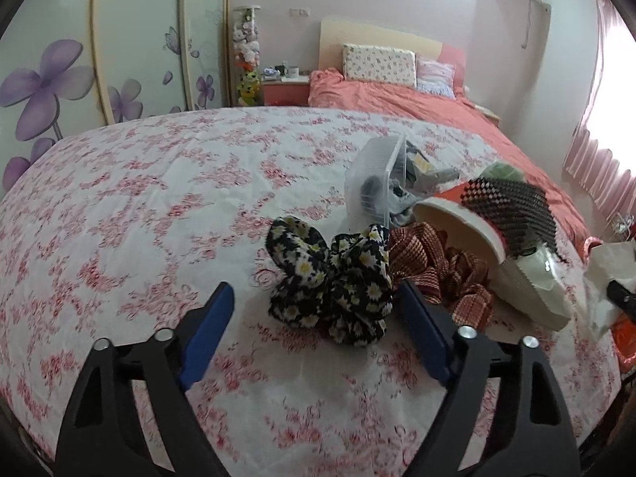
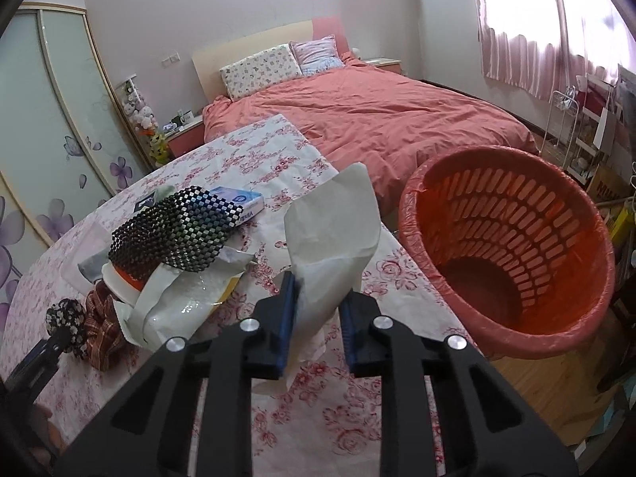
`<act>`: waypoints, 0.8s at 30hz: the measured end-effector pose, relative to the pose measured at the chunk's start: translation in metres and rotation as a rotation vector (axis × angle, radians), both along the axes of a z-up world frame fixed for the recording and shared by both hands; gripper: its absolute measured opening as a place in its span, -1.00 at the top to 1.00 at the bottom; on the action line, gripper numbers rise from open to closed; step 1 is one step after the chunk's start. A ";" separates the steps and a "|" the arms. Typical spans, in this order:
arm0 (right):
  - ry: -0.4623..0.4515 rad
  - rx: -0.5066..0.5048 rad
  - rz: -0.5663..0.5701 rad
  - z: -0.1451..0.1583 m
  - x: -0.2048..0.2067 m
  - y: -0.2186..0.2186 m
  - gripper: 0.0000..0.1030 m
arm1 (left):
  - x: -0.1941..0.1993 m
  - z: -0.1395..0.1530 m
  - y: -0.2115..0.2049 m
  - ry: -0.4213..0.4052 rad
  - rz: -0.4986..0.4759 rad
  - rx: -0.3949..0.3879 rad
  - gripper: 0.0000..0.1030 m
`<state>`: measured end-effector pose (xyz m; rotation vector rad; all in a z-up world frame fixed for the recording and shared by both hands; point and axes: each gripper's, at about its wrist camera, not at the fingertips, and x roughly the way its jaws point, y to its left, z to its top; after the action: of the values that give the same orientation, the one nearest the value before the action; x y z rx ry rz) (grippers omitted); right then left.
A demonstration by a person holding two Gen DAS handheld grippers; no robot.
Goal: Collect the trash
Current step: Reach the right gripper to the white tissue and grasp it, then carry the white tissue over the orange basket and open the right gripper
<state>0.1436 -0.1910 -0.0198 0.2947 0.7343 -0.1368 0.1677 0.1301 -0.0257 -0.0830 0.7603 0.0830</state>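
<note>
Your right tongs (image 2: 317, 302) are clenched on the crumpled white tissue (image 2: 334, 234), lifted just left of the red basket (image 2: 512, 254) so it can drop in, while your left tongs (image 1: 314, 302) sit released around the daisy scrunchie (image 1: 338, 278), far left of it.
</note>
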 end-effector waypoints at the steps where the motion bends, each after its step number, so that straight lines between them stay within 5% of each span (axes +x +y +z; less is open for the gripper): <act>1: 0.000 -0.001 0.002 0.001 -0.001 0.000 0.58 | 0.003 -0.002 0.000 0.012 -0.002 0.000 -0.41; 7: -0.002 -0.009 0.006 0.001 -0.007 -0.001 0.58 | 0.008 -0.010 0.007 0.044 -0.038 -0.074 0.36; 9: -0.005 -0.008 0.007 0.002 -0.010 -0.003 0.58 | 0.005 -0.006 0.006 0.029 -0.052 -0.064 0.46; 24: -0.076 -0.009 0.010 0.029 -0.034 -0.016 0.58 | -0.024 0.044 -0.013 -0.076 -0.113 -0.062 0.47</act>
<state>0.1098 -0.2073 0.0095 0.2861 0.6596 -0.1190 0.1442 0.1169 0.0183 -0.1014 0.6902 -0.0508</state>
